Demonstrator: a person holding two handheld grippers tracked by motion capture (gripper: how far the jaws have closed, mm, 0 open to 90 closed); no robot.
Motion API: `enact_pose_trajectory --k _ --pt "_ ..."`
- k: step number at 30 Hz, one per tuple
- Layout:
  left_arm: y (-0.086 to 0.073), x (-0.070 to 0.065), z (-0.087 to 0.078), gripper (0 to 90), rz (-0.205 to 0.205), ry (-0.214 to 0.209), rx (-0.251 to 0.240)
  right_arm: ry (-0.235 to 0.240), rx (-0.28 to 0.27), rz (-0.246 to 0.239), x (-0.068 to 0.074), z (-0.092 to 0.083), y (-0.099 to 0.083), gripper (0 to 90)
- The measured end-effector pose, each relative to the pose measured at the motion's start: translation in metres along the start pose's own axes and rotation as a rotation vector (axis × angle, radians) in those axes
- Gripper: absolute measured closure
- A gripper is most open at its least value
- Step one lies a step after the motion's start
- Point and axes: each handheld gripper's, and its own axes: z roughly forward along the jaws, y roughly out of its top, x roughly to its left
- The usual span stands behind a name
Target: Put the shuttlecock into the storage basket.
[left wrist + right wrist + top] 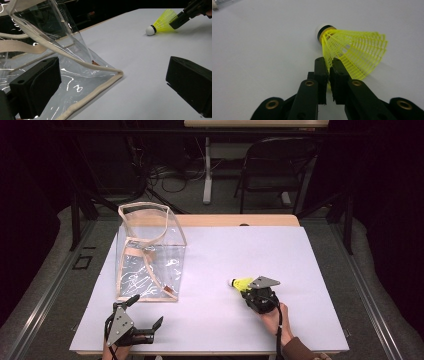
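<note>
A yellow shuttlecock (241, 283) with a white cork tip lies on its side on the white table (215, 265), right of centre. My right gripper (248, 289) is shut on the edge of its yellow skirt (352, 55); the two pads pinch the mesh wall between them. From the left gripper view the shuttlecock (162, 23) shows at the far right with the black jaw on its skirt. My left gripper (148, 312) rests near the front left edge, open, nothing between its fingers (37, 85). Just beyond it stands a clear plastic bag (149, 252) with beige trim.
The clear bag (50, 50) stands open-topped at the left of the table, its beige-edged corner close to my left gripper. A wooden strip (235, 220) runs along the table's far edge. A folding chair (275, 170) and cables sit on the floor behind.
</note>
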Motion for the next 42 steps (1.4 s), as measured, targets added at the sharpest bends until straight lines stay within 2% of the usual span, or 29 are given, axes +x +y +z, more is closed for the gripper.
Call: enact_pose_trajectory --k 7,13,19,42 --pt "0.000 0.000 0.000 0.0 0.002 0.000 -0.001 -0.015 0.000 -0.012 0.000 -0.001 0.000 88.3" --pt "0.000 0.000 0.000 0.0 0.003 0.000 -0.001 -0.038 -0.007 -0.043 0.001 -0.003 0.002 89.0" --pt "0.000 0.000 0.000 0.0 0.003 0.000 -0.001 -0.041 -0.012 -0.059 0.000 -0.005 0.002 89.2" --pt "0.000 0.000 0.001 0.0 0.001 0.002 0.000 -0.043 -0.031 -0.070 -0.001 -0.015 0.008 89.3"
